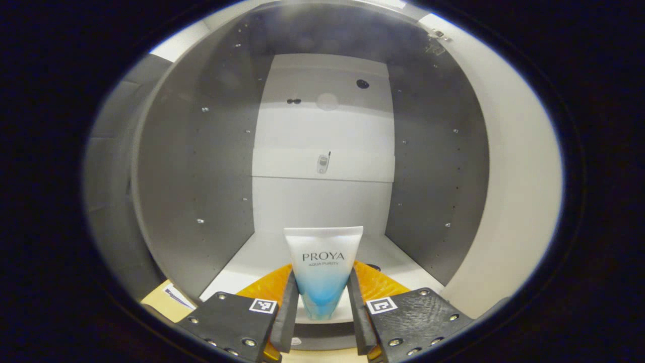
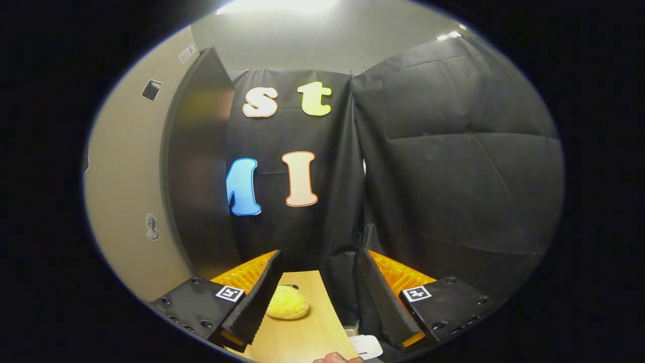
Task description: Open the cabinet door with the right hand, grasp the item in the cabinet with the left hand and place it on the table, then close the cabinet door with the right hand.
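In the left gripper view the cabinet (image 1: 322,151) stands open, its grey side walls and pale back panel running up and away from the camera. A white tube (image 1: 323,269), fading to blue toward its lower end, stands upright on the pale cabinet floor (image 1: 252,257) near the front edge, with its broad flat end up and its narrow end down. The left gripper (image 1: 322,302) reaches in at the tube, one finger on each side of the narrow lower part; both fingers (image 1: 288,307) lie right against the tube's sides, so the jaws appear to be clasped on it (the contact is close enough that no gap shows between either finger and the tube). A small metal fitting (image 1: 323,163) sits on the back panel above the tube. In the right gripper view the right gripper (image 2: 320,297) has its jaws spread wide with nothing between them, pointing toward the black cloth wall. The dark cabinet door (image 2: 196,166) stands swung open at the left of that view, beside a beige wall (image 2: 126,176). Below the fingers lies a wooden table (image 2: 302,333), and on it rests a yellow, rounded, lumpy object (image 2: 287,305), near the left finger of that gripper.
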`<state>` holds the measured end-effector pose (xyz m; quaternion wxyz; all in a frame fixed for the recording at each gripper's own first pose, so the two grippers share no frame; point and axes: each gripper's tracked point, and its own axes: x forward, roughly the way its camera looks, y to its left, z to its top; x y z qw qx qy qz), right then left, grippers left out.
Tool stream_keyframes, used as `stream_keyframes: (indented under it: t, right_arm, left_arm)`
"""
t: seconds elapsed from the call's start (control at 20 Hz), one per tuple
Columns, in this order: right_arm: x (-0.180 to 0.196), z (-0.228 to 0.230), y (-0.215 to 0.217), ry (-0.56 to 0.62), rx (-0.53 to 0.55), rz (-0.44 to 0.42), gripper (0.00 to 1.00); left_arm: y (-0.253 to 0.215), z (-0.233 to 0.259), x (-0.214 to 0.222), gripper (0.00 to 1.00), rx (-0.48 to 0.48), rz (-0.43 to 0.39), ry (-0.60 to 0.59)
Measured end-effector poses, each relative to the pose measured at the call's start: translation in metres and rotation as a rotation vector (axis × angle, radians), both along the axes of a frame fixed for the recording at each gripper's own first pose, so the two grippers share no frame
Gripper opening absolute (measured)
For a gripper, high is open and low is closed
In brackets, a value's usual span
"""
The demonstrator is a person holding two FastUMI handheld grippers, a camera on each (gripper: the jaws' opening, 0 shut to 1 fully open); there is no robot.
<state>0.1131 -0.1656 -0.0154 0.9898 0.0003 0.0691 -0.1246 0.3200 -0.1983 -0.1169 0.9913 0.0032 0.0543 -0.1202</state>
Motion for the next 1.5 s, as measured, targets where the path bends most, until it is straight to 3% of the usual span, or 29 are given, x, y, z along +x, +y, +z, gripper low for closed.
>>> stream_keyframes:
  t: [0.35,0.75,0.9,1.05,1.1,1.45,1.5]
  right_arm:
    - [-0.028,0.011,0.011,-0.022,-0.027,-0.025,0.99]
    - [-0.063,0.008,0.025,-0.026,-0.002,-0.088,0.97]
    - [-0.081,-0.001,0.024,-0.010,0.045,-0.125,0.97]
    - [-0.101,-0.016,0.024,0.016,0.162,-0.179,0.98]
    - [-0.108,-0.020,0.021,0.028,0.176,-0.200,0.92]
    - [-0.142,-0.019,0.019,0.034,0.126,-0.273,0.92]
    - [-0.145,-0.024,0.022,0.045,0.129,-0.281,0.96]
  left_arm:
    - [0.056,0.009,-0.061,0.51,0.028,-0.018,-0.052]
    - [0.113,-0.033,-0.124,0.50,0.073,-0.057,-0.070]
    - [0.131,-0.071,-0.160,0.49,0.107,-0.067,-0.088]
    - [0.142,-0.117,-0.178,0.49,0.125,-0.081,-0.078]
    - [0.146,-0.134,-0.185,0.49,0.122,-0.082,-0.066]
    - [0.176,-0.250,-0.224,0.51,0.093,-0.019,0.012]
    - [0.181,-0.266,-0.227,0.51,0.093,-0.005,0.021]
